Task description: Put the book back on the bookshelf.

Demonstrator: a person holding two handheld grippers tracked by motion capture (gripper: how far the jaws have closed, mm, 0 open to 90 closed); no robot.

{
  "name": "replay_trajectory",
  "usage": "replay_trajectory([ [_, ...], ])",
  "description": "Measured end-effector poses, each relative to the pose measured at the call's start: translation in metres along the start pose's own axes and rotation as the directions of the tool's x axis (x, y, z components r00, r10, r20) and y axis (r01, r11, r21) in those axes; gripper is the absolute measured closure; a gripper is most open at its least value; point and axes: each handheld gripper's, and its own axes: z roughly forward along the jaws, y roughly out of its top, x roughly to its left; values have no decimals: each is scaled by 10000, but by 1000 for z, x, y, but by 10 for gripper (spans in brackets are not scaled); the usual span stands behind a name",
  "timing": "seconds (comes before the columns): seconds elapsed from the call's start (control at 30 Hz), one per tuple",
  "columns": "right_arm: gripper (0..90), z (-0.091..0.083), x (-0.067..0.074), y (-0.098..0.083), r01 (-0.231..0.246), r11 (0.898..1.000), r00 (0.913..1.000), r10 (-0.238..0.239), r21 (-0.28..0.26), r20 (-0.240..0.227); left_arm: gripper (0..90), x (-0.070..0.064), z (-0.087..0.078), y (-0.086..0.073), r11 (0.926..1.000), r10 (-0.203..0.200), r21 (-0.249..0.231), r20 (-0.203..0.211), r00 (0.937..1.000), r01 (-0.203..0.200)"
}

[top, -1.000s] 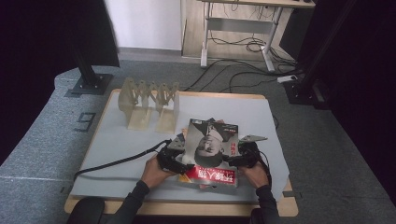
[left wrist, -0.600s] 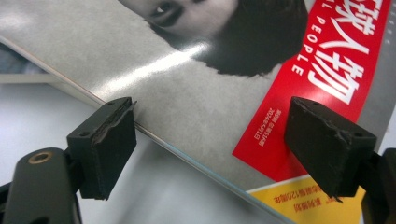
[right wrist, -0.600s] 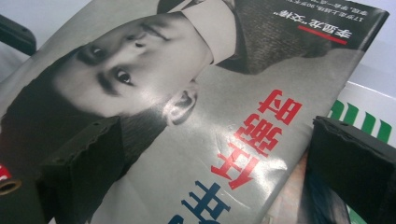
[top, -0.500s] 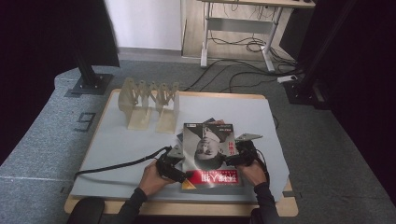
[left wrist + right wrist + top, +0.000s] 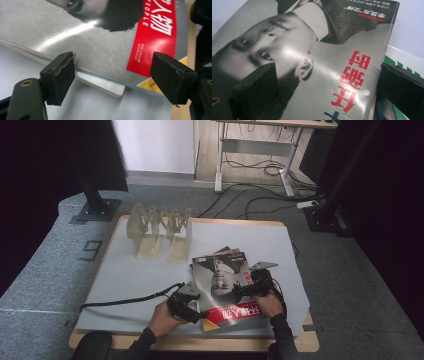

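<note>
On the grey bench (image 5: 150,270), the top magazine (image 5: 225,280) now lies flat on its stack at five o'clock; a second ago it stood tilted. Left hand-held gripper (image 5: 112,75) gapes empty at its edge; right hand-held gripper (image 5: 327,82) straddles the cover, open.

Two hands, two grippers, both low

The left gripper (image 5: 194,307) has its jaws wide apart. The right gripper (image 5: 245,292) has its jaws apart too, pointing toward the left one.

Magazine (image 5: 226,285): paper, cover glossy and smooth, throwing white glare across the grey print and red band. Table (image 5: 135,275): matt pale grey top, light wooden edge. Left gripper (image 5: 113,75): matt black pads, rough and chipped at the edges. Rack (image 5: 159,231): pale, translucent-looking plastic. Floor (image 5: 45,265): grey, matt carpet.
</note>
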Motion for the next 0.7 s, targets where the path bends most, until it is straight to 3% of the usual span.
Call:
replay_trajectory([
  [0.1,18,1,1,2,43,10000,10000,-43,17,63,186,-3,0,-1,10000,59,-55,484,9988,-56],
  [0.37,19,1,0,3,100,9999,9999,-100,27,-3,170,-3,-1,-2,9997,232,-121,534,9983,-225],
  [0.53,67,-1,1,3,48,9999,9992,-52,-113,-399,154,5,-7,5,9989,469,-74,-199,9987,-471],
  [0.7,76,0,4,4,135,9998,9982,-143,-130,-587,158,15,-11,12,9991,402,-137,-649,9971,-411],
])
